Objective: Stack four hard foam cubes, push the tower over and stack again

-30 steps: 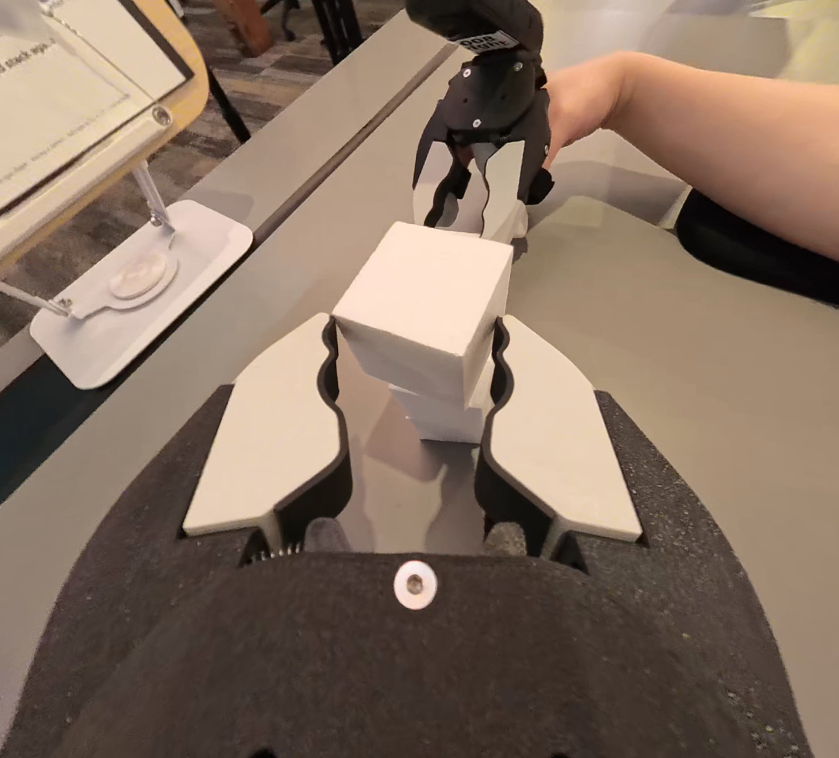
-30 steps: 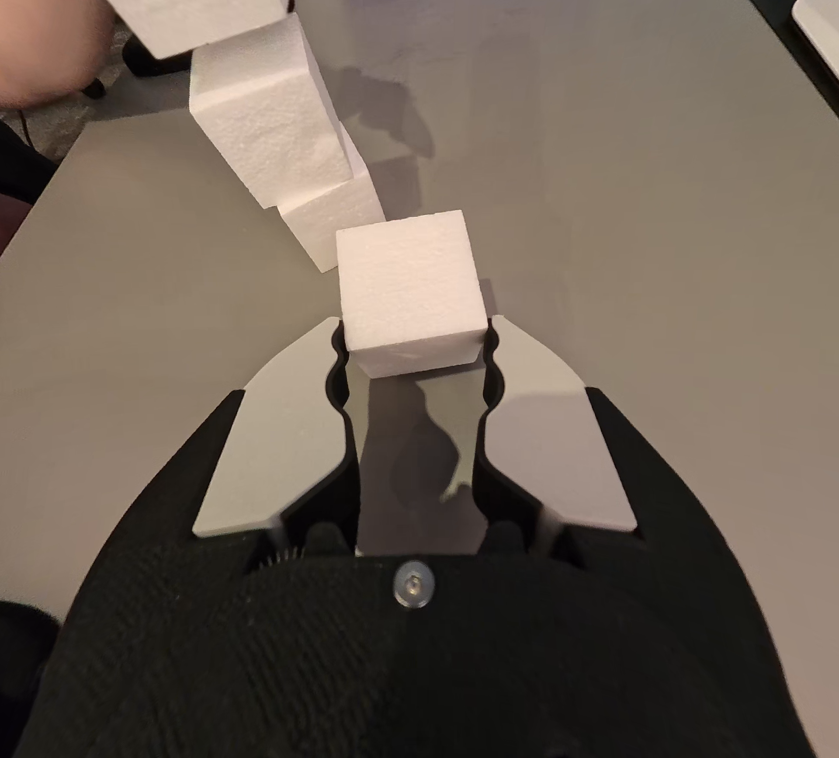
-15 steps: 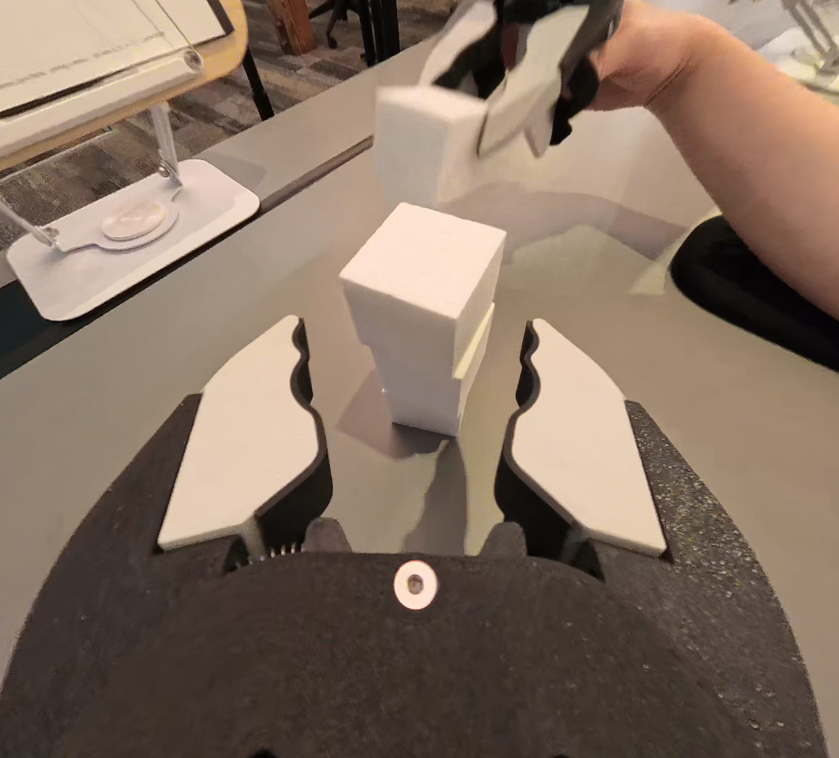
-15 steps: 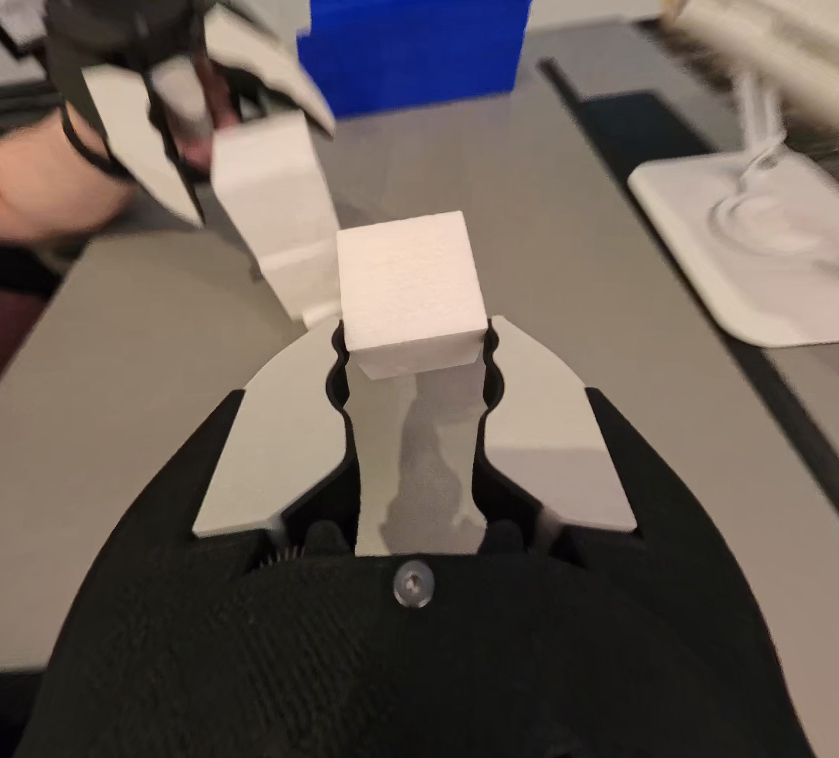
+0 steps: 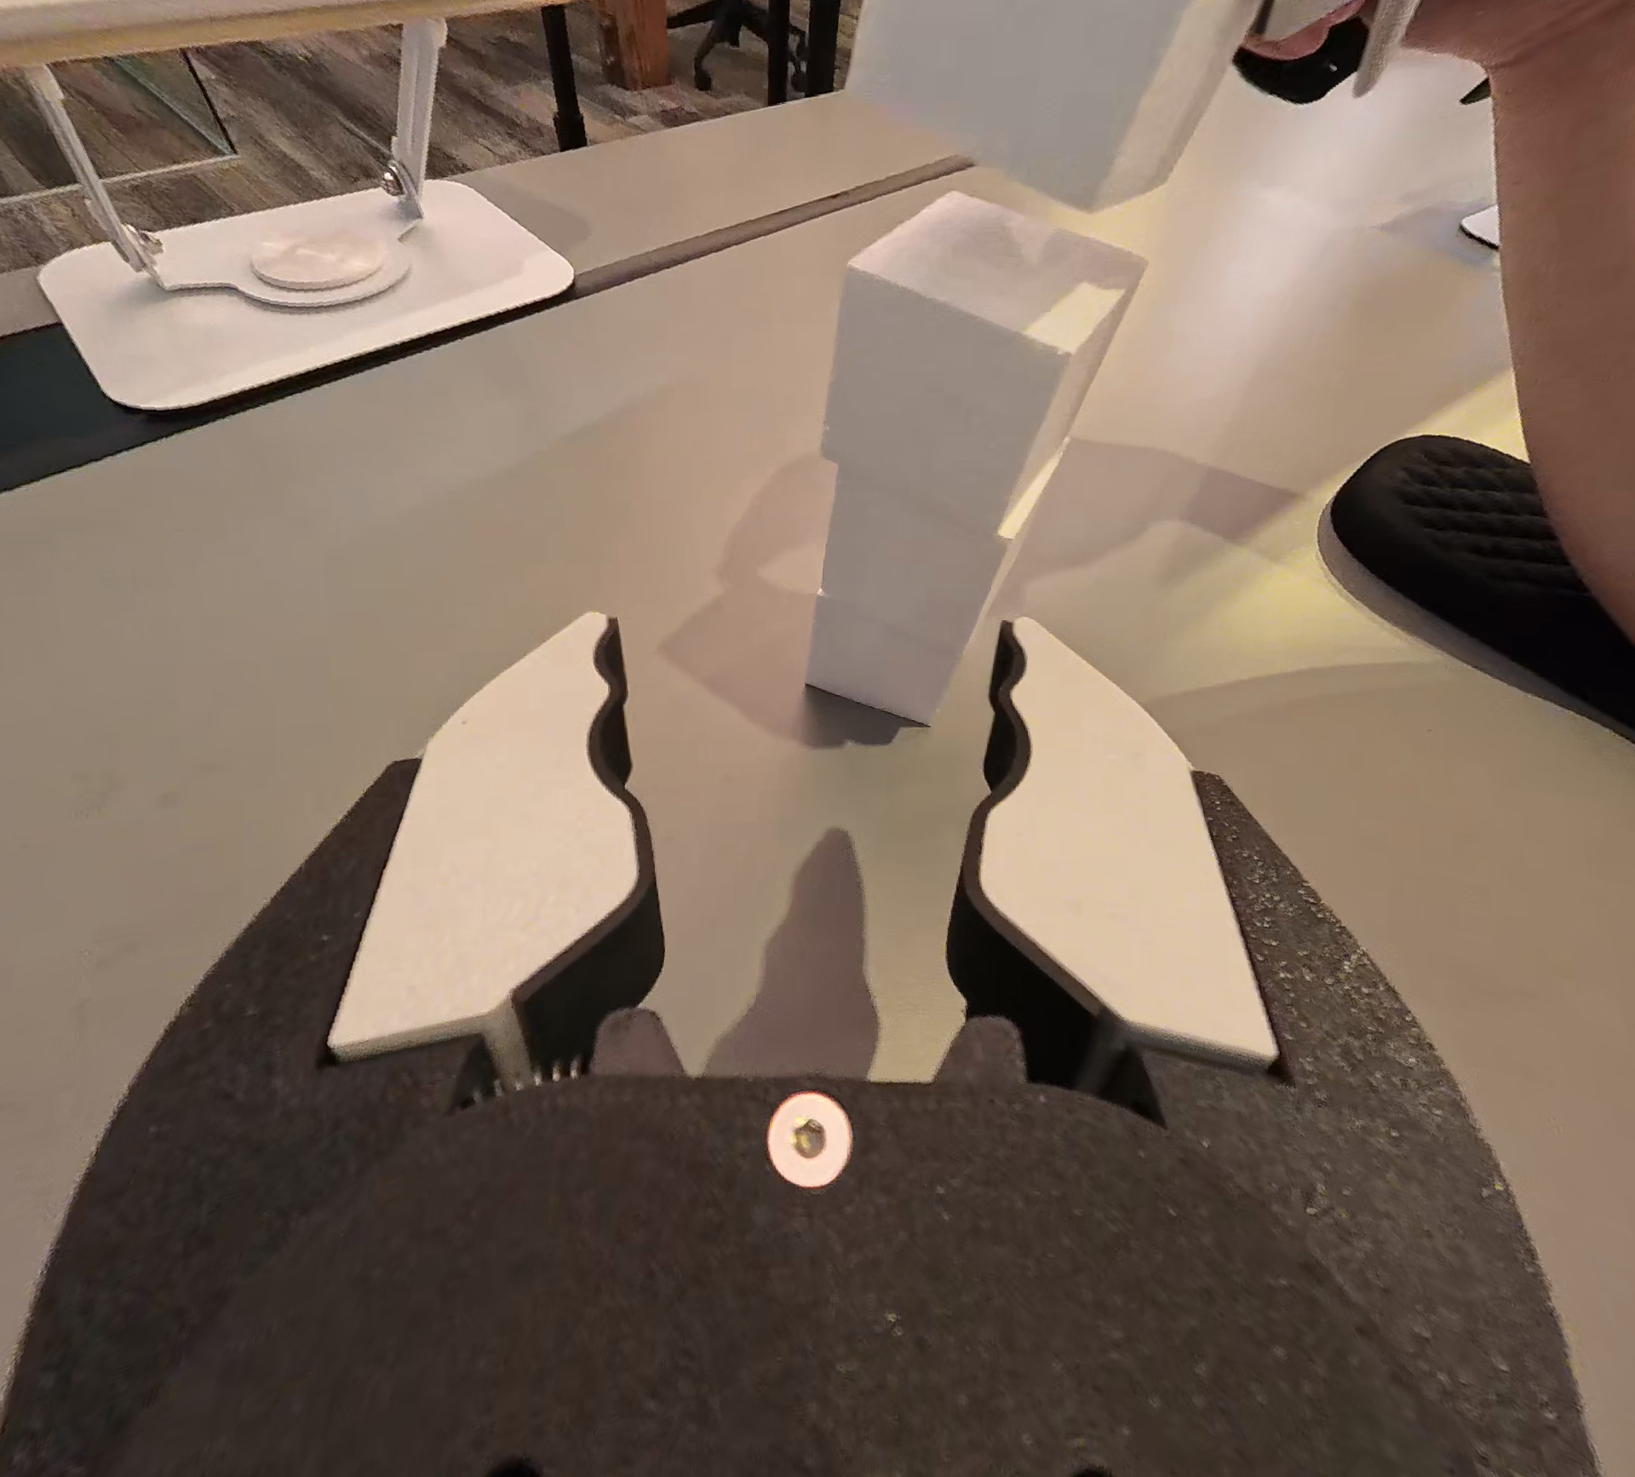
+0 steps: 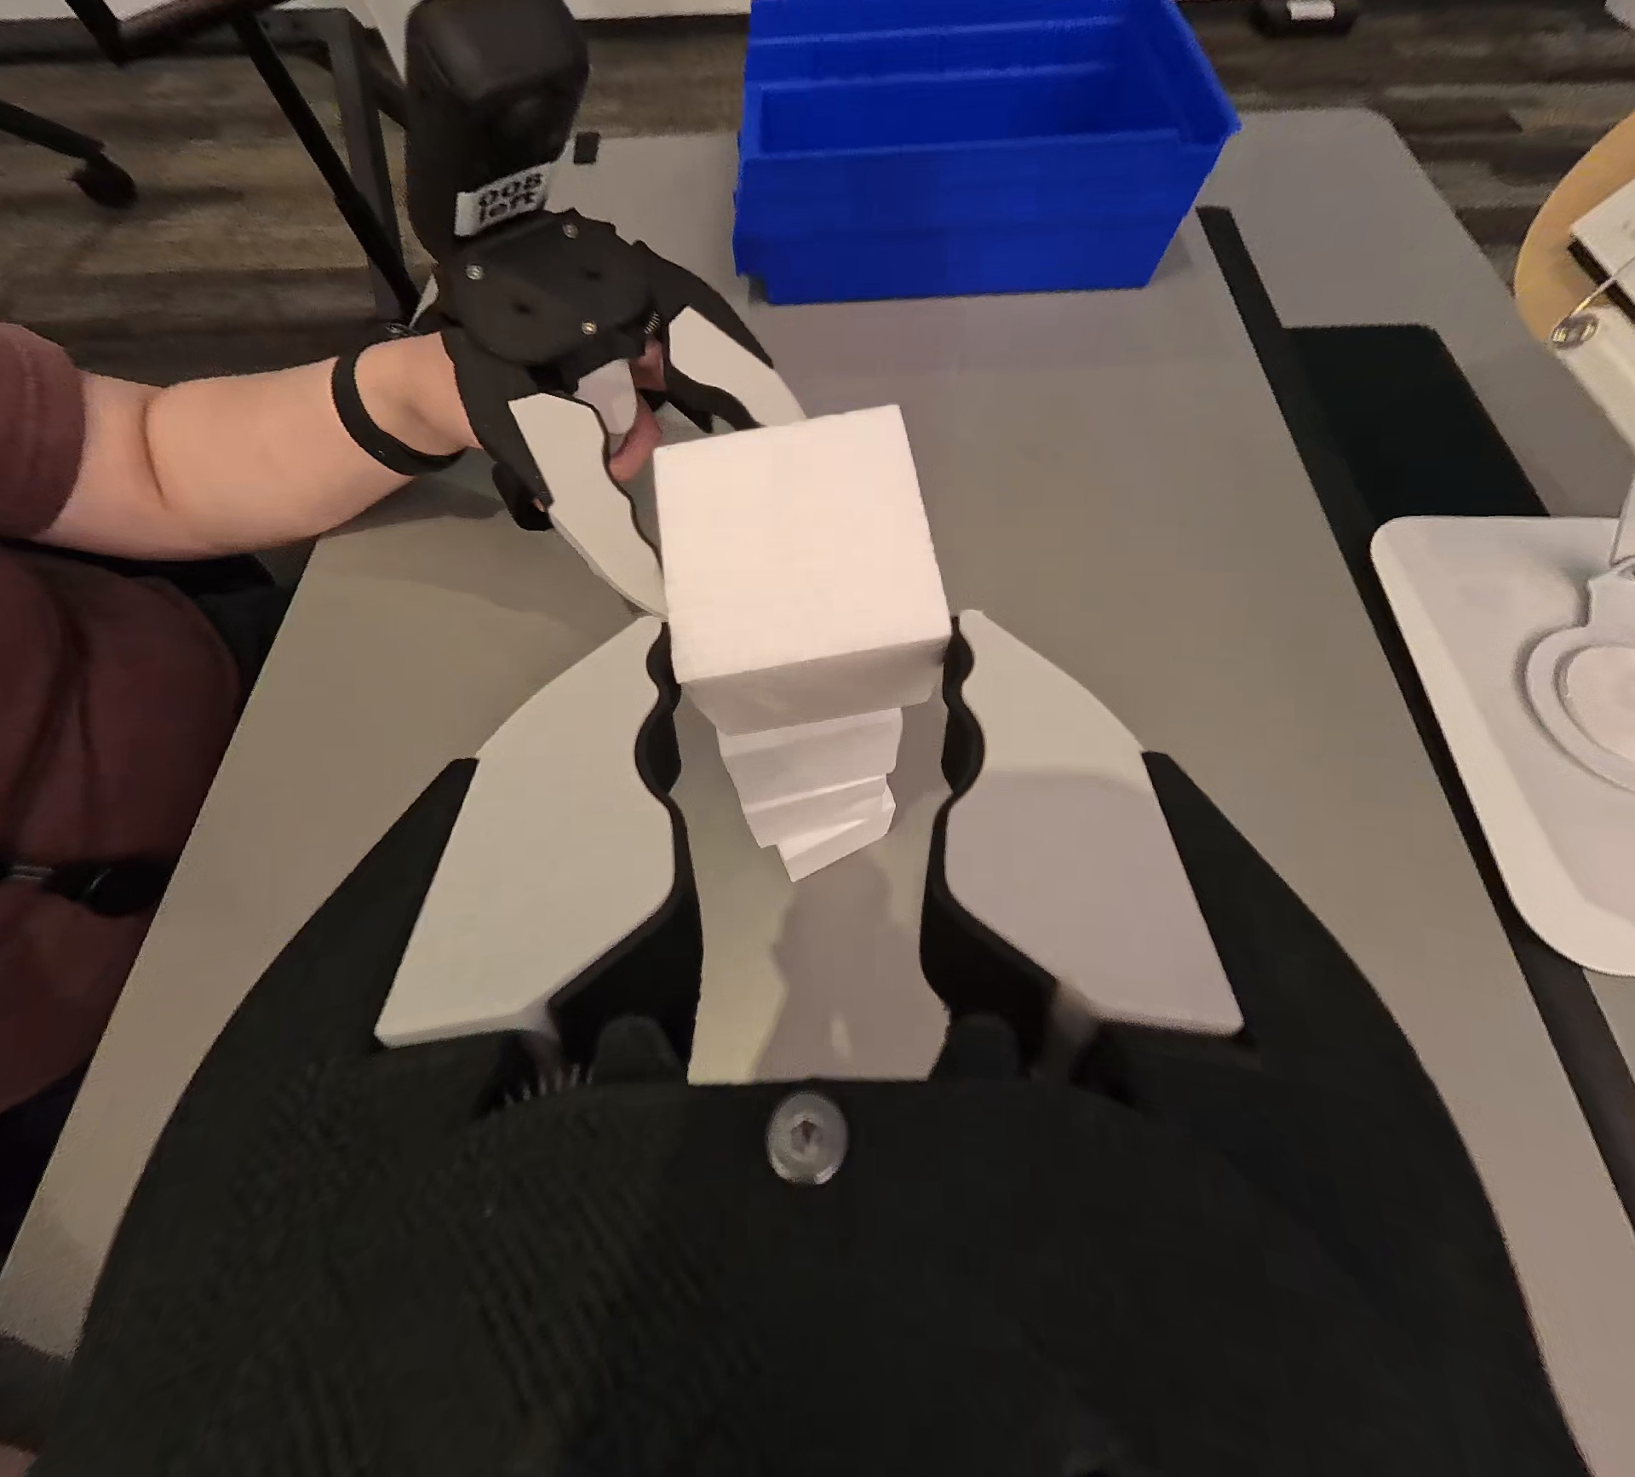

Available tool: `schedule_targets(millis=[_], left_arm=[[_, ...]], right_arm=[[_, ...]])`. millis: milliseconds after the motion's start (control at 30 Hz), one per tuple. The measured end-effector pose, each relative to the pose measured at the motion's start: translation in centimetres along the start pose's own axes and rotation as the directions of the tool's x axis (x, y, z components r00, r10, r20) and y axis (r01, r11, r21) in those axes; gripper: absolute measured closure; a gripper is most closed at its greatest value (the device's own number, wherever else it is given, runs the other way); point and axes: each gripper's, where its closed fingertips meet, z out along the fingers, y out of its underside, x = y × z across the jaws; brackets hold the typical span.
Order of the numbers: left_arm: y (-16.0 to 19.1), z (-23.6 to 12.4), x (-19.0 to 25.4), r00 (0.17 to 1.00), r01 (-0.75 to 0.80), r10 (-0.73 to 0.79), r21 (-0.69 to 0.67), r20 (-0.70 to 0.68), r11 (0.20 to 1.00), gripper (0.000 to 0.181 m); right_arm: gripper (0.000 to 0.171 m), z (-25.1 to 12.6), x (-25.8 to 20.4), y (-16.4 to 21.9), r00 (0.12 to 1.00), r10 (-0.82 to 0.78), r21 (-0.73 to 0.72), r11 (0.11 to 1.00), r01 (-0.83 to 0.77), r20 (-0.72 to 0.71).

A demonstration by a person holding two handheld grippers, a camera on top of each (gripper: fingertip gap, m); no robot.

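Three white foam cubes stand as a slightly staggered tower (image 5: 920,461) on the grey table (image 5: 265,638); the tower also shows in the right wrist view (image 6: 814,788). My right gripper (image 6: 809,634) is shut on a fourth white cube (image 6: 787,541) and holds it directly over the tower. In the left wrist view this cube (image 5: 1017,1) hangs close above the top cube; I cannot tell whether they touch. My left gripper (image 5: 809,638) is open and empty, low at the tower's base on the near side. Its fingers (image 6: 584,505) show beyond the held cube.
A blue bin (image 6: 973,195) stands at the table's far end. A document stand with a white base (image 5: 301,302) sits at one side (image 6: 1504,726). A black cushion (image 5: 1504,549) lies at the table's edge. The person's arms reach in from both sides. The gap from one gripper's tips to the other's is roughly 12 cm. From either gripper's tips it is about 35 cm to the white base (image 5: 301,302).
My left gripper set its cube on the tower, opened and drew back and down. My right gripper lifted its cube from the table to above the tower.
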Motion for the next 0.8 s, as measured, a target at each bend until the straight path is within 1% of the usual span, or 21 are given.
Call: schedule_targets(millis=[200,367,400,433,500,567,633,667,700,733,767,800], left_arm=[[1.1,0.4,0.5,0.999,-0.046,0.046,-0.051,-0.01,0.998,0.101],[1.2,0.7,0.9,0.998,-0.052,0.05,-0.06,-0.024,0.997,0.102],[1.1,0.7,0.9,0.998,-0.052,0.051,-0.059,-0.023,0.997,0.101],[1.0,0.6,0.9,0.999,-0.051,0.049,-0.054,-0.023,0.997,0.101],[0.8,0.5,1.0,0.999,-0.047,0.045,-0.041,-0.028,0.998,0.101],[0.6,0.3,0.9,0.999,-0.045,0.045,-0.027,-0.022,0.999,0.101],[0.6,0.1,0.5,0.999,-0.046,0.046,-0.023,-0.004,0.999,0.101],[0.7,0.0,0.0,0.999,-0.048,0.049,-0.027,0.017,0.998,0.101],[0.8,-0.1,-0.6,0.997,-0.052,0.054,-0.031,0.046,0.998,0.102],[1.0,-0.2,-1.2,0.996,-0.053,0.056,-0.037,0.074,0.998,0.102],[1.2,-0.4,-1.7,0.994,-0.049,0.052,-0.041,0.095,0.998,0.103],[1.2,-0.6,-2.1,0.992,-0.043,0.048,-0.042,0.114,0.998,0.106]], right_arm=[[0.112,0.7,-0.5,0.7,0.999,0.01,-0.057,0.998,-0.008,0.03],[0.112,1.4,-0.3,1.2,1.0,-0.007,-0.094,0.996,0.008,0.012],[0.111,1.4,-0.2,1.2,1.0,-0.018,-0.097,0.995,0.019,0.002],[0.105,1.3,-0.1,1.1,0.999,-0.034,-0.094,0.995,0.033,-0.012],[0.097,0.8,-0.3,0.3,0.997,-0.078,-0.054,0.996,0.077,-0.025],[0.097,-0.5,-0.7,-0.7,0.991,-0.132,0.022,0.991,0.132,-0.028],[0.098,-2.0,-0.6,-0.5,0.985,-0.172,0.077,0.982,0.174,-0.035],[0.102,-2.6,-0.1,0.7,0.985,-0.172,0.074,0.982,0.174,-0.035],[0.112,-2.9,0.4,2.6,0.987,-0.159,0.032,0.987,0.16,-0.023],[0.131,-3.1,0.9,5.1,0.992,-0.127,-0.047,0.991,0.127,0.003],[0.158,-3.2,1.2,7.8,0.996,-0.077,-0.132,0.988,0.083,0.047],[0.17,-3.2,1.3,10.0,0.996,-0.012,-0.193,0.981,0.029,0.087]])
